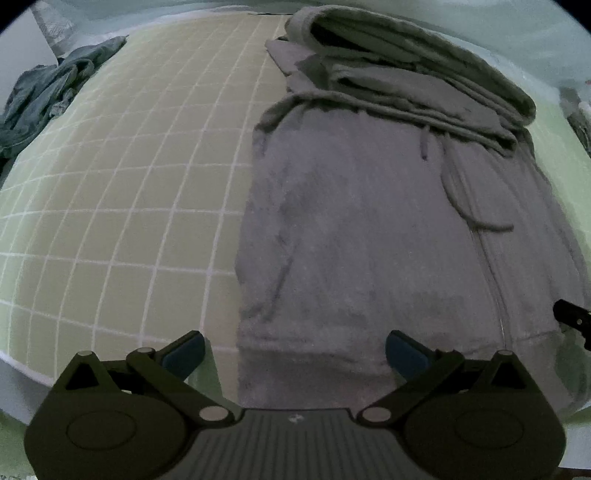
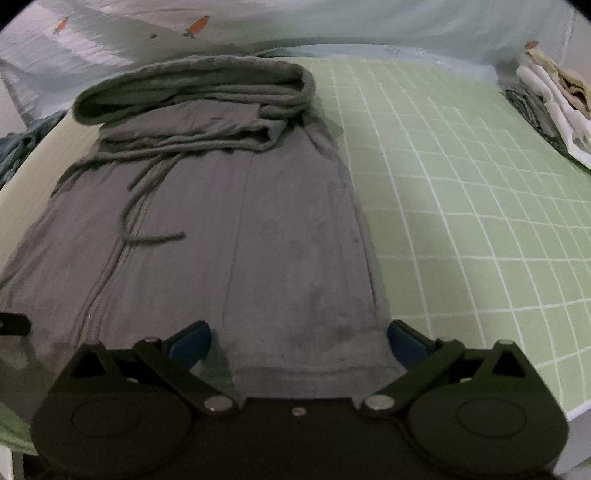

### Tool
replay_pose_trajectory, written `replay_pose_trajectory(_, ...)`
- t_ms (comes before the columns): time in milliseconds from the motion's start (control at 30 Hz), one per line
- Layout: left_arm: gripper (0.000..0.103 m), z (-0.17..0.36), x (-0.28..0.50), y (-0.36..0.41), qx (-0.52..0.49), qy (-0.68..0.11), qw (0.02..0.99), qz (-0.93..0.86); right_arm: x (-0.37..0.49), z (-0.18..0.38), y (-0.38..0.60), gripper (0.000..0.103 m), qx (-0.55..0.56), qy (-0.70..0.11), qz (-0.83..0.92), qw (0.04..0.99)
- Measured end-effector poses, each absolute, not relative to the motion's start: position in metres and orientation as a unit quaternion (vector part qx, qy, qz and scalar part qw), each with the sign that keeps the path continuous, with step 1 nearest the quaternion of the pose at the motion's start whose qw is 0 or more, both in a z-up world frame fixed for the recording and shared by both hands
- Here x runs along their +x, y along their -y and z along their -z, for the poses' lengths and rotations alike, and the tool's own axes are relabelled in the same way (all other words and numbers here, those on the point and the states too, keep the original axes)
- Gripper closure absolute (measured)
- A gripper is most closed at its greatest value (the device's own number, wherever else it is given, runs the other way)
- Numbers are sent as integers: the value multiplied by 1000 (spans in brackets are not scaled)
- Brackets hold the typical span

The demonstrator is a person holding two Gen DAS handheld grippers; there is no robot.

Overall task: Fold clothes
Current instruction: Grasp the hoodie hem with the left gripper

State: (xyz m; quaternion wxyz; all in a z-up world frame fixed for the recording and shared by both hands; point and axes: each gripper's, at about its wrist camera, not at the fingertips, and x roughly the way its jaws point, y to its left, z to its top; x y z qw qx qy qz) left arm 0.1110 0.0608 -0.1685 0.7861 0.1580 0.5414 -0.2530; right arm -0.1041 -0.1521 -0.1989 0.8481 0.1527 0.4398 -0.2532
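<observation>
Work surface: a green mat with a white grid (image 1: 147,184) covers the bed; pale bedding with small orange carrot prints (image 2: 199,26) lies beyond its far edge.
Task item: a grey hooded zip sweatshirt (image 1: 369,229) lies flat on the mat, hem toward both cameras, hood at the far end.
Fold state: both sleeves are folded across the chest just below the hood (image 2: 207,79); the body below them lies spread and mostly smooth.
Zipper: it runs lengthwise down the body, right of centre in the left wrist view and left of centre in the right wrist view.
Drawcords: two cords (image 2: 147,206) trail from the neck down across the front, one ending in a curl beside the zipper.
Left gripper (image 1: 295,354): jaws wide apart, holding nothing; they straddle the left portion of the hem. Whether the blue pads (image 1: 184,356) touch the cloth cannot be determined.
Right gripper (image 2: 299,343): jaws wide apart, holding nothing; they straddle the right portion of the hem, the right pad just beside the garment's corner.
Cross view: a dark part of the other gripper appears at the frame edge in each wrist view.
Other laundry, left: a crumpled blue-grey garment (image 1: 44,92) lies off the mat's far left corner.
Other laundry, right: a stack of folded light and dark clothes (image 2: 554,92) sits at the mat's far right edge, well apart from the sweatshirt.
</observation>
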Motion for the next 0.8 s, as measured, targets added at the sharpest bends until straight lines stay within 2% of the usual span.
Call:
replay_pose_trajectory(267, 0, 169, 100, -59, 162, -558, 781, 231, -107, 197, 145, 0, 162, -455, 252, 838)
replay_pose_trajectory(367, 6, 168, 98, -57, 161, -560, 778, 233, -112, 195, 148, 4, 174, -457, 240, 839)
replay_pose_trajectory(433, 13, 165, 97, -57, 160, -557, 778, 241, -116, 193, 149, 11, 179, -453, 236, 841)
replay_pose_trajectory(500, 25, 162, 94, -56, 161, -553, 778, 251, -121, 191, 149, 27, 186, -448, 234, 843)
replay_pose_trajectory(533, 27, 161, 92, -54, 162, -551, 778, 255, -123, 190, 149, 31, 190, -445, 234, 843)
replay_pose_trajectory(600, 44, 159, 91, -52, 163, -549, 776, 263, -127, 188, 151, 51, 207, -439, 219, 847)
replay_pose_trajectory(633, 49, 158, 91, -51, 161, -549, 775, 268, -128, 187, 151, 56, 216, -435, 211, 848)
replay_pose_trajectory(700, 72, 155, 92, -50, 153, -551, 773, 277, -129, 185, 150, 68, 230, -429, 202, 850)
replay_pose_trajectory(800, 85, 145, 98, -51, 124, -551, 779, 272, -127, 176, 147, 73, 230, -416, 196, 858)
